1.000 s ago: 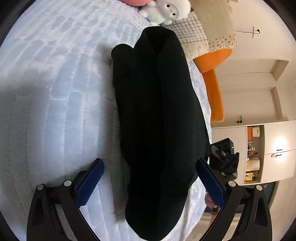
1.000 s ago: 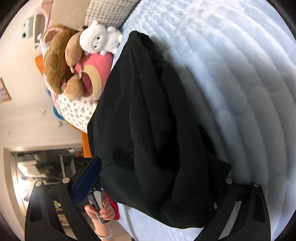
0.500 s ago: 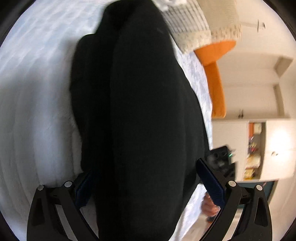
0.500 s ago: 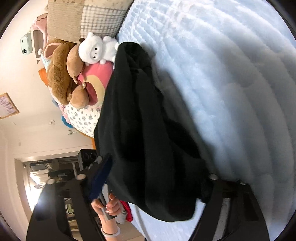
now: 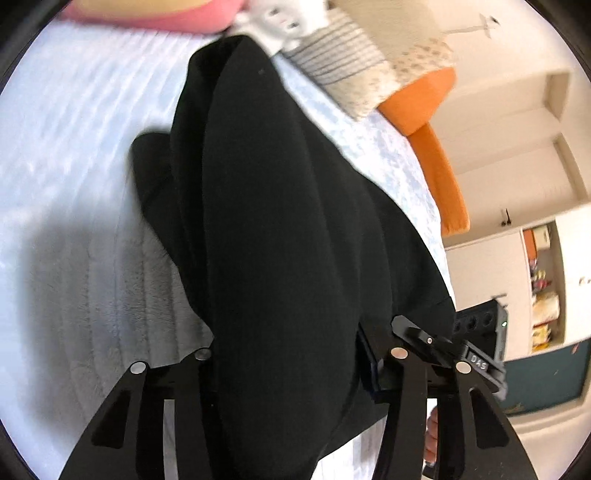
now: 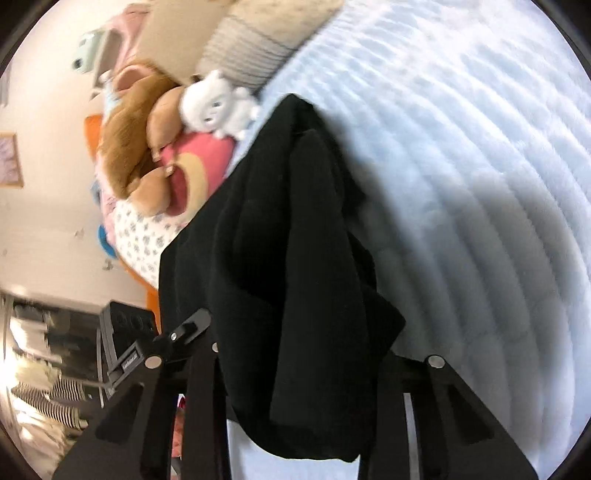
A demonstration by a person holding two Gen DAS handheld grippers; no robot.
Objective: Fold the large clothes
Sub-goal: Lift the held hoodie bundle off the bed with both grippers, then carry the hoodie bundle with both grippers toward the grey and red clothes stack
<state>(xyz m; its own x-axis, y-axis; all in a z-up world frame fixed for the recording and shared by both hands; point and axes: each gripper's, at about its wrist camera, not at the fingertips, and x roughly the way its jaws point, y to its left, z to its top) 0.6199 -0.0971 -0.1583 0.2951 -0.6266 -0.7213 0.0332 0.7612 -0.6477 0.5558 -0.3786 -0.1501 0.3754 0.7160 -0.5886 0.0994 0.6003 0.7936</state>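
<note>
The black garment point(image 5: 280, 236), one single piece, fills the middle of the left wrist view as a long bunched fold running from the bottom edge up toward the pillows, lying on the pale blue quilted bedspread point(image 5: 74, 155). The left gripper point(image 5: 288, 354) has its two black arms on either side of the cloth; its jaws are closing with the garment between them, and the fabric hides the pads, so I cannot tell whether they already press on it. At the head of the bed this view shows one pink cushion point(image 5: 155, 14), one white plush toy point(image 5: 284, 26), one striped pillow point(image 5: 340, 62) and one orange headboard point(image 5: 436, 147). Behind the right arm of this gripper sits the black body of the other tool point(image 5: 480, 343), and a bit of a hand point(image 5: 432, 435) shows below it. In the right wrist view the same black garment point(image 6: 288, 258) hangs in thick folds from the bedspread point(image 6: 461, 129) down across the right gripper point(image 6: 299, 354), its lower hem draped between the two arms. These jaws are closing as well, with the cloth between them, and again the pads are covered, so actual contact cannot be read. To the left lie three soft toys: one white point(image 6: 214, 103), one brown point(image 6: 129, 129) and one pink with a rounded arch pattern point(image 6: 199, 162), beside one striped pillow point(image 6: 251, 55) and one flower-print pillow point(image 6: 144, 236).
</note>
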